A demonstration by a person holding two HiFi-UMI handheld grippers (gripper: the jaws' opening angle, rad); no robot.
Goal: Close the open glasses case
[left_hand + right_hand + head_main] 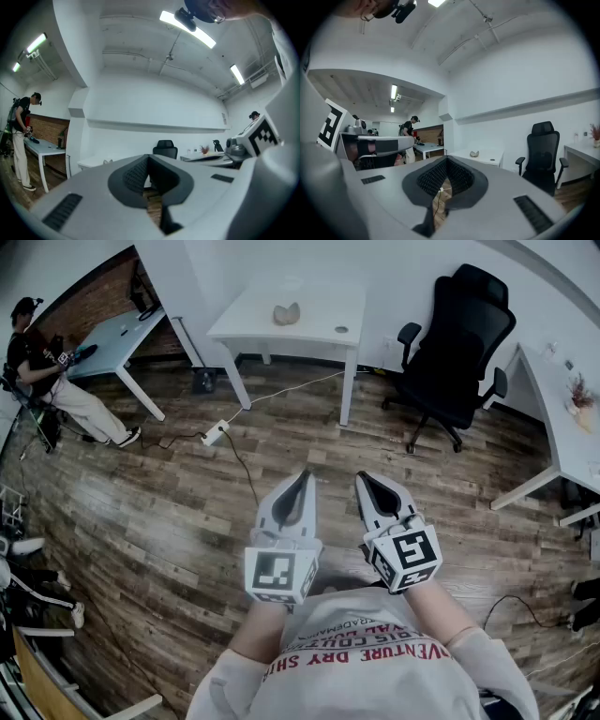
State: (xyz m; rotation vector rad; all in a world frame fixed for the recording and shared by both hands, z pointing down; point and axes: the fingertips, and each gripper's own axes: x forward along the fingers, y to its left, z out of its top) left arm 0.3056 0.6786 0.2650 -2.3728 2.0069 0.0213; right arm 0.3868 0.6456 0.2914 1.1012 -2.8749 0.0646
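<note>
A small beige object (pixel 286 313), possibly the glasses case, lies on the white table (pixel 319 332) far ahead; it is too small to tell whether it is open. In the right gripper view the same object (pixel 474 153) shows on that table. My left gripper (pixel 304 475) and right gripper (pixel 362 478) are held side by side close to my chest, above the wooden floor and well short of the table. Both are shut with nothing between the jaws. The left gripper (pixel 149 158) and right gripper (pixel 446 159) point level across the room.
A black office chair (pixel 459 343) stands right of the table. Another white desk (pixel 553 418) runs along the right. A power strip (pixel 215 433) and its cable lie on the floor ahead. A person (pixel 52 381) works at a table at far left.
</note>
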